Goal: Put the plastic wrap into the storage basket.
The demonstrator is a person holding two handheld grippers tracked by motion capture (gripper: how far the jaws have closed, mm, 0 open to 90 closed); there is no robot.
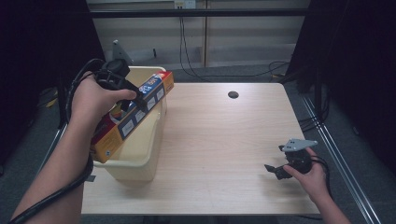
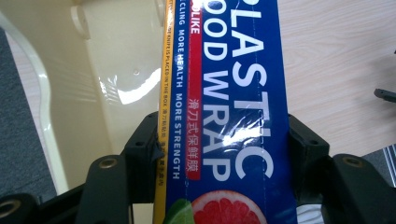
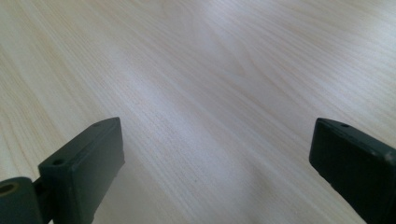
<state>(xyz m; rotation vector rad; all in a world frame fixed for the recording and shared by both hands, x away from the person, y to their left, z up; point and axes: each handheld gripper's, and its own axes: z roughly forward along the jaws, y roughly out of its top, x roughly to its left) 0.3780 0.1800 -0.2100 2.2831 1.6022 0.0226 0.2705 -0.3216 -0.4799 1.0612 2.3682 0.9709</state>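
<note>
Left claw (image 2: 219,154) is pinching the plastic wrap box (image 1: 133,114), tilted over the cream bin (image 1: 140,158) at the desk's (image 1: 219,149) left edge. Right claw (image 1: 275,169) is spread, low over bare wood.

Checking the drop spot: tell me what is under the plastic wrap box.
Under the plastic wrap box, held by the left tongs, is the cream bin, its visible inner wall bare. The box covers part of the bin's inside.

Long blue plastic wrap box (image 1: 133,115), orange-edged, grapefruit print; we note it tilted, far end higher, over the cream bin (image 1: 140,161) at table's left.
</note>
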